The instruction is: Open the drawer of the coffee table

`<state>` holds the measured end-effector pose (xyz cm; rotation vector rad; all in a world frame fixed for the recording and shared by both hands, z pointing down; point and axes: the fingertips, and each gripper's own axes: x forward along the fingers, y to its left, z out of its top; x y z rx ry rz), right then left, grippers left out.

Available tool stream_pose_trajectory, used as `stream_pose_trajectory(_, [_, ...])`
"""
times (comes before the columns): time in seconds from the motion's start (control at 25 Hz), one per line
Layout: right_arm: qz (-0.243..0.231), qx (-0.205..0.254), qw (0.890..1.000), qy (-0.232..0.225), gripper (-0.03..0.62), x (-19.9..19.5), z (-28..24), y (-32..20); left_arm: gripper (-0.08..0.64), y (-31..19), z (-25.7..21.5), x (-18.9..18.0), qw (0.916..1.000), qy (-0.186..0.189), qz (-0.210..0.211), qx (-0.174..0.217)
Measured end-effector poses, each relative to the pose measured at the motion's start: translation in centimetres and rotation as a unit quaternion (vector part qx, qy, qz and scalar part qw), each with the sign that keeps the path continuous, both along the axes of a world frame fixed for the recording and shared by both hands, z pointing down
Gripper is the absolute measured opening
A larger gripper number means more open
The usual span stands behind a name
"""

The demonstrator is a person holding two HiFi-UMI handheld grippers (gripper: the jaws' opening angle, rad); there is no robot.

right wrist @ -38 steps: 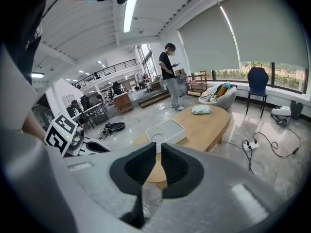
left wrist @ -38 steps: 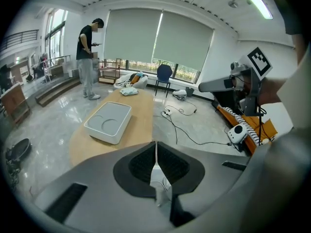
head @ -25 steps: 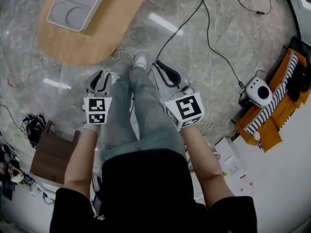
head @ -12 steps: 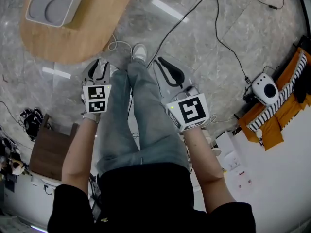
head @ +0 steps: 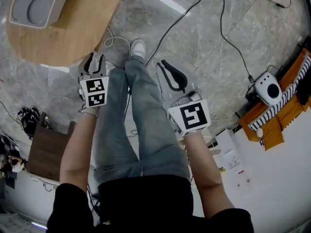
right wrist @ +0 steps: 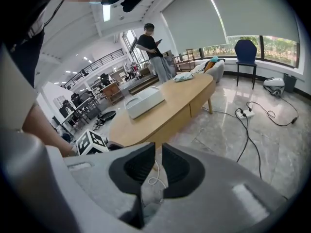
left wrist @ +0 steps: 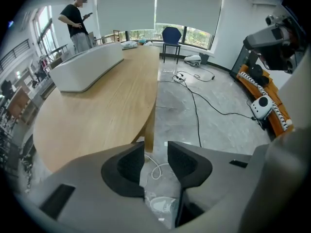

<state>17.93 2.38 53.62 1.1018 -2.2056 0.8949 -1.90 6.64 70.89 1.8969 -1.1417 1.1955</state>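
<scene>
Plainly the coffee table (head: 73, 38) lies ahead and to the left of the person: a long oval of pale wood, white tray (head: 34, 6) on top, long axis running away from the wearer. Drawer not made out for certain. The right gripper view shows a vertical seam in the table's side panel (right wrist: 177, 113), likely a drawer front, flush and not yet pulled. Left gripper (head: 95, 57) is the nearer one, tips close to the table's near end and angled steeply down. Its jaws stand spread and have just been opening, with only floor (head: 194, 28) and a white cable (left wrist: 155, 166) between them. Right gripper (head: 163, 64) sits across the person's legs (head: 141, 110), farther from the table, jaws drawn nearly together on nothing. Judgement: the left hand has the shorter reach, but must find the pull along that long side.
</scene>
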Motion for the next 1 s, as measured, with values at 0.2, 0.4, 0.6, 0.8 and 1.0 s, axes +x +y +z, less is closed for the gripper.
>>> stream_pose_trajectory(0.2, [0.011, -0.012, 1.0, 0.005, 0.041, 1.3, 1.3, 0.6, 0.149, -0.2, 1.6, 0.1, 0.9993, -0.023, -0.013, 0.027])
stream_pose_trajectory(0.4, [0.014, -0.015, 1.0, 0.006, 0.041, 1.9, 1.8, 0.7, 0.149, 0.2, 2.3, -0.2, 0.9958, -0.051, -0.053, 0.054])
stream_pose_trajectory(0.6, [0.021, -0.018, 1.0, 0.003, 0.041, 1.7, 2.1, 0.9, 0.149, 0.6, 2.6, 0.0, 0.9934, -0.061, -0.07, 0.067])
stream_pose_trajectory(0.8, [0.017, -0.025, 1.0, 0.0, 0.041, 1.1, 2.2, 1.8, 0.174, 0.5, 3.4, -0.7, 0.9929, -0.067, -0.083, 0.053])
stream_pose_trajectory(1.0, [0.005, -0.032, 0.999, 0.0, 0.041, 0.4, 2.7, 2.4, 0.181, 0.1, 4.9, -0.7, 0.9942, -0.057, -0.079, 0.047])
